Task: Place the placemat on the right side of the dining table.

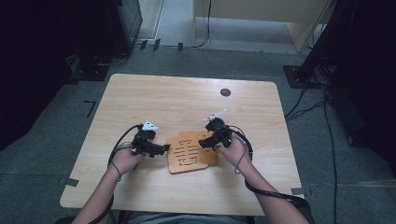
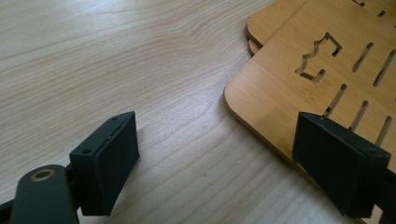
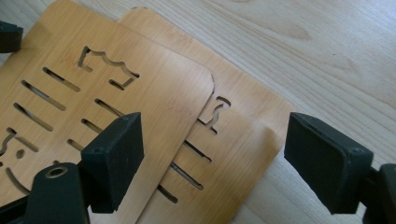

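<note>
A: Two slotted bamboo boards, stacked askew; top board [image 1: 186, 155] over lower board [image 1: 208, 142]; both just toward the near edge from the middle of the table [image 1: 140, 93], lower one sticking out toward the right edge.

B: Jaws?

A: Left gripper [image 1: 163, 149] released, nothing between the pads; one pad over bare table, the other over the top board's left corner [image 2: 243, 93]. Right gripper [image 1: 204, 143] also wide apart, gripping nothing; hanging above the overlap, one pad over the top board [image 3: 140, 84], the other past the lower board's [image 3: 243, 130] outer edge.

B: Step in hand, by the look of it?

A: Probably squaring the stack, or taking one board off the other; cannot tell which.

B: How to do it well?

A: Lower the jaws flat to the table so a pad meets the board's thin edge, not its face; push or pinch at a solid edge, away from the slots; steady the top board with the left while the right works the lower one; thin boards, likely to ride up over each other if shoved hard.

B: Room?

A: Plenty; bare wood on all sides, a small dark grommet [image 1: 225, 92] well off near the far edge; near edge closest, so better to slide away from it or sideways.
</note>
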A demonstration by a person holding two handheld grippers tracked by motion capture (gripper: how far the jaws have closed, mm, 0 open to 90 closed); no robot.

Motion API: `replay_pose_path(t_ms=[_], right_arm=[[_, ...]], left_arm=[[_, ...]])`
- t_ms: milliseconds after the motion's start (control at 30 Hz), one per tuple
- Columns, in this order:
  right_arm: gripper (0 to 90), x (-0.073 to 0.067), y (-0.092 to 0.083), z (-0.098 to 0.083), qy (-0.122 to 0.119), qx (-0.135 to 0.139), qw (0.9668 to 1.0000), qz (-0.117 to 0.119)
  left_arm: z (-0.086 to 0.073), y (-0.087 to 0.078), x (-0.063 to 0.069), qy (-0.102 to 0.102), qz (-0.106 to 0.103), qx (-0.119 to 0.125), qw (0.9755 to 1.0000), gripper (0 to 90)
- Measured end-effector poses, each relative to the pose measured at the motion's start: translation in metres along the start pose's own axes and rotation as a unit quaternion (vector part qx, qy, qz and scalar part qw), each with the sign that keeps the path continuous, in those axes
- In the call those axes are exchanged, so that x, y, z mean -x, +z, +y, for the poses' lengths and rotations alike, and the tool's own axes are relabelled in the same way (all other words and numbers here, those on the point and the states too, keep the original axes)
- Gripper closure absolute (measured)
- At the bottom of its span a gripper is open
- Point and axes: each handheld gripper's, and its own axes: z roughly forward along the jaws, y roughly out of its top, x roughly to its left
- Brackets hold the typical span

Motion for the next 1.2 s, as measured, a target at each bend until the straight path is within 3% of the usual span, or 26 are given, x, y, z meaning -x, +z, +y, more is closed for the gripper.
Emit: replay_pose_path(t_ms=[167,300,400,933,1200], right_arm=[[20.1,-0.004,-0.003,0.002,-0.006,-0.006,1.0000,-0.001],[20.3,-0.007,-0.005,0.003,-0.001,-0.008,0.9999,0.007],[20.5,-0.009,-0.005,0.004,-0.001,-0.010,0.9999,0.014],[22.9,-0.013,0.000,0.004,0.010,-0.030,0.9988,0.037],[25.2,-0.018,0.004,0.005,0.029,-0.034,0.9964,0.073]], left_arm=[[-0.001,0.001,-0.001,-0.003,0.004,-0.004,1.0000,13.2],[-0.002,0.002,0.001,0.009,0.008,-0.003,0.9999,13.1],[-0.003,0.004,0.003,0.029,0.019,-0.002,0.9994,12.0],[-0.005,0.006,0.004,0.024,0.018,0.010,0.9995,9.5],[-0.004,0.007,0.009,0.031,0.004,0.010,0.9995,9.6]])
